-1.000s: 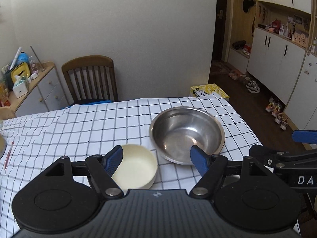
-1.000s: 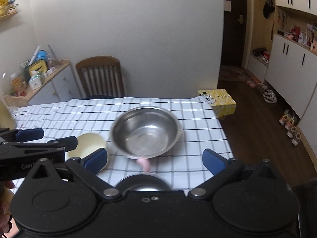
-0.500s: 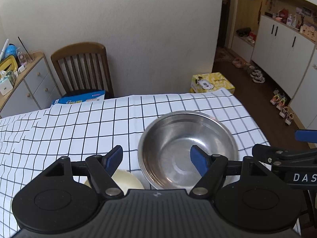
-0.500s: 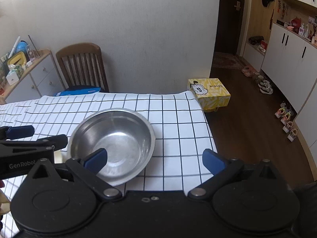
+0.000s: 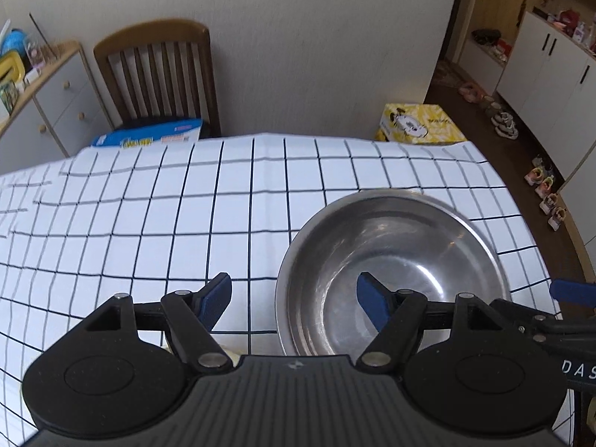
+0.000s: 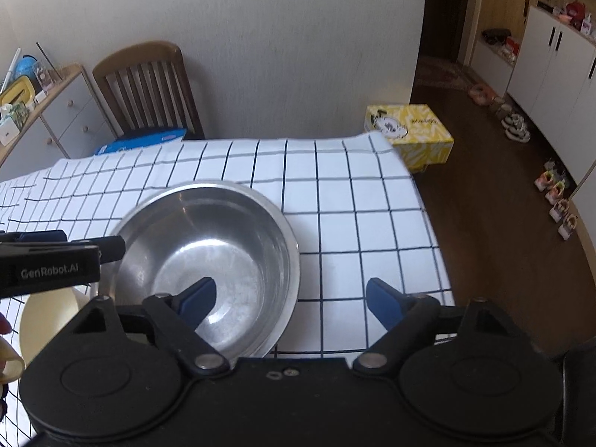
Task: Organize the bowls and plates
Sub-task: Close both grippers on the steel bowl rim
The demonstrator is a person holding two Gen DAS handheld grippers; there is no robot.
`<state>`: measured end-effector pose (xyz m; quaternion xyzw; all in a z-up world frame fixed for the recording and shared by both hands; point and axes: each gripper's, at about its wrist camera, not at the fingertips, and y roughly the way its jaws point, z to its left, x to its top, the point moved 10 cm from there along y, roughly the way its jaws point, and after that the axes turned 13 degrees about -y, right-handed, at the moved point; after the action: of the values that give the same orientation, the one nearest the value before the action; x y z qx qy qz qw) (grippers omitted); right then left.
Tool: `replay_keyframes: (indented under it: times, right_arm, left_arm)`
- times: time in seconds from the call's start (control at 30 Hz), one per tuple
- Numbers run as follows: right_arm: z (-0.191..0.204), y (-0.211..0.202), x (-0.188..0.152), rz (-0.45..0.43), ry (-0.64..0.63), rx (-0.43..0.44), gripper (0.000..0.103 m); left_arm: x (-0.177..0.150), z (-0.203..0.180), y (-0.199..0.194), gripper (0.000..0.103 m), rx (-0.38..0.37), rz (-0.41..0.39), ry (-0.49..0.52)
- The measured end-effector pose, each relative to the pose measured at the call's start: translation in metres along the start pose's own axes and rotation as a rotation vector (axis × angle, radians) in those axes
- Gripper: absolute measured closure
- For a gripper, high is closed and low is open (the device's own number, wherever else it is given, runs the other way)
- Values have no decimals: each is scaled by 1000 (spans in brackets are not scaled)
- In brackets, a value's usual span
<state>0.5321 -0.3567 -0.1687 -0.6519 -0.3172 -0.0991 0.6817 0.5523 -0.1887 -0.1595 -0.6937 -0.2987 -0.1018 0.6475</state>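
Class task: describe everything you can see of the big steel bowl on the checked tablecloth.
The steel bowl is round, wide, shiny bare metal with a rolled rim, empty, upright on the checked tablecloth near its right edge. Both open grippers straddle its rim, left gripper and right gripper; no pad visibly presses it.

Bare checked cloth (image 5: 156, 216) left of steel bowl (image 5: 391, 260); chair (image 5: 156, 74) beyond

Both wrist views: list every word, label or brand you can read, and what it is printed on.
"GenRobot.AI": side of the left gripper, seen from the right wrist view.
"DAS", cut off at the frame edge: side of the right gripper, seen from the left wrist view.
Yellow box on the floor: cartoon print, lettering too blurred.
Blue box on the chair: lettering too blurred.
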Motion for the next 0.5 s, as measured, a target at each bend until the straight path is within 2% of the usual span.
replay_keyframes:
  times: [0.23,0.3,0.43,0.5]
  right_arm:
    - [0,20,-8,50,37,25,32]
    - [2,23,-9,55,37,31,37]
    - [5,28,-9,64,43,42,53]
    - [5,30,-10,69,53,48,57]
  left_arm:
    - [-9,1,18,54,9,45,12]
    - [-11,1,22,65,18,56,14]
    - [-14,1,26,73,21,67,17]
    - [-15,1,26,77,24,66,18]
